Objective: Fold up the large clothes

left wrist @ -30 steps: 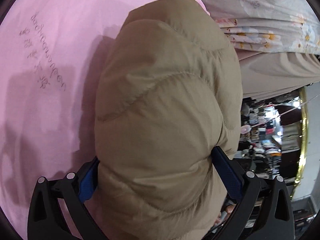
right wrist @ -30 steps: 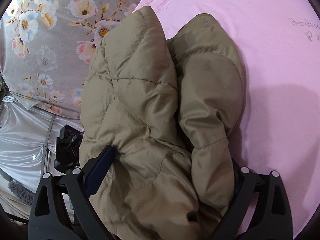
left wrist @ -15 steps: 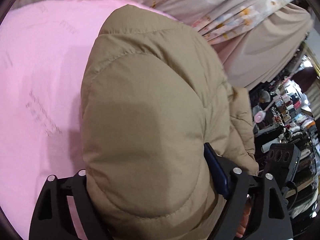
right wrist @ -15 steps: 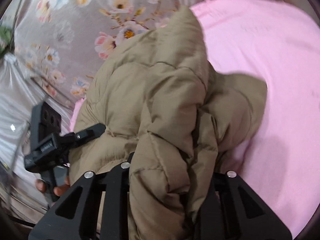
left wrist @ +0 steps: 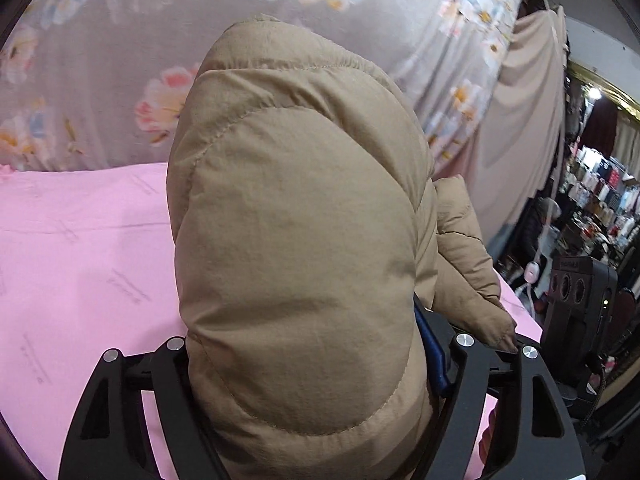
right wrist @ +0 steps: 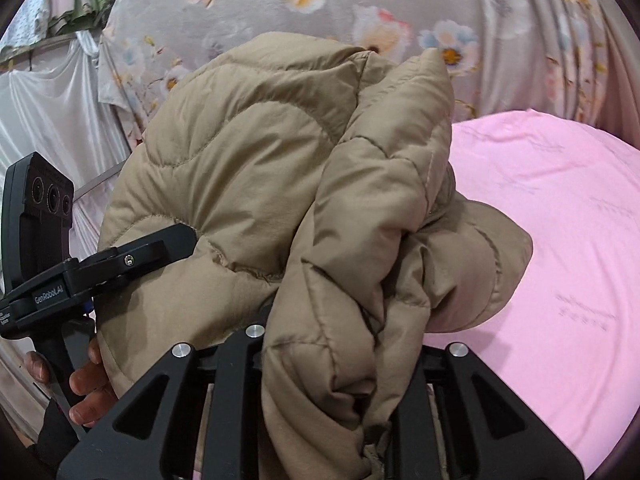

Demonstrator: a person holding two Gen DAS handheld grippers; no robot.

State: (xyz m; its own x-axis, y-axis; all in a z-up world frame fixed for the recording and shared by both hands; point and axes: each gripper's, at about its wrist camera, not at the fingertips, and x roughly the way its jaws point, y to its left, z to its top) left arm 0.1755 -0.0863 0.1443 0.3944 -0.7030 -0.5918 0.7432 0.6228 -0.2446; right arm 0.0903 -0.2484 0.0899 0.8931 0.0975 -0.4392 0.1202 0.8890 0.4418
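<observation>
A tan quilted puffer jacket [left wrist: 296, 248] fills the left wrist view, bunched between the jaws of my left gripper [left wrist: 308, 360], which is shut on it. In the right wrist view the same jacket [right wrist: 320, 200] is gathered in folds, and my right gripper [right wrist: 336, 344] is shut on a thick fold of it. The jacket is lifted above the pink sheet [left wrist: 80, 264]. The left gripper [right wrist: 120, 260] shows at the left of the right wrist view, clamped on the jacket's edge, with a hand on its handle. The fingertips are hidden by fabric.
A pink sheet [right wrist: 560, 240] covers the bed. A grey floral curtain [left wrist: 120, 60] hangs behind it. White satin cloth [right wrist: 48, 128] hangs at the left. Shelves of shop goods [left wrist: 600, 200] stand at the far right.
Both grippers have lifted and tilted up with the jacket: the curtain now fills the upper view and the sheet has dropped lower. The right gripper's jaws have closed tighter on the fold.
</observation>
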